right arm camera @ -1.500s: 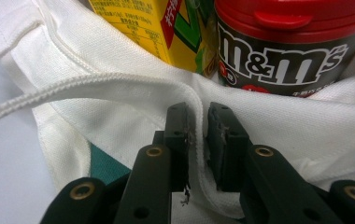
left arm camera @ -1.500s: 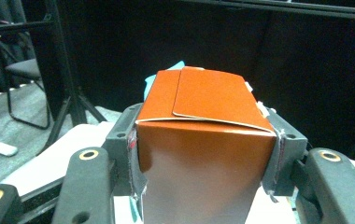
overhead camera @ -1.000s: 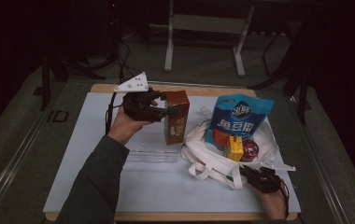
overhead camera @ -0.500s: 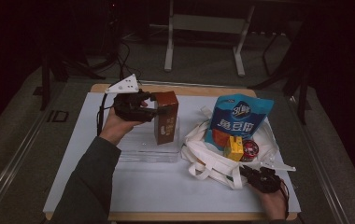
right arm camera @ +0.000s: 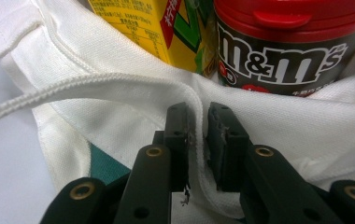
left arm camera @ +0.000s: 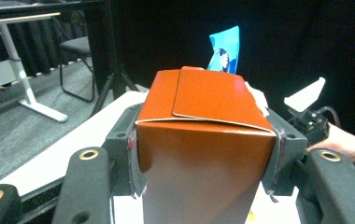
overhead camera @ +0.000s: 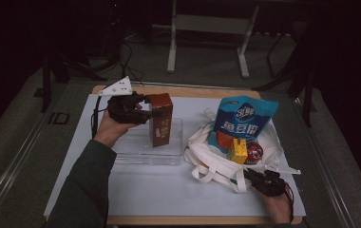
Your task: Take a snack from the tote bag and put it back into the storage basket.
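A brown carton [overhead camera: 162, 130] stands upright over a clear plastic tray [overhead camera: 143, 156], and my left gripper [overhead camera: 155, 113] is shut on its upper part from the left. In the left gripper view the carton [left arm camera: 203, 140] sits between the jaws with a pad pressing on each side of it; the left gripper [left arm camera: 206, 156] holds it level. At the front right my right gripper [overhead camera: 253, 175] pinches the rim of a white tote bag [overhead camera: 216, 164]. In the right gripper view the right gripper [right arm camera: 199, 135] is shut on the bag's stitched hem [right arm camera: 119, 84].
The bag holds a blue snack pouch [overhead camera: 242, 118], a yellow carton [overhead camera: 239, 151] and a red-lidded M&M's jar [overhead camera: 254, 152]. A white mat [overhead camera: 169, 190] covers the wooden table. Dark floor and a table frame [overhead camera: 207, 38] lie beyond the far edge.
My left gripper has carried the brown carton to the left and a little lower, away from the bag and over the clear tray. The right gripper has stayed on the bag's rim.
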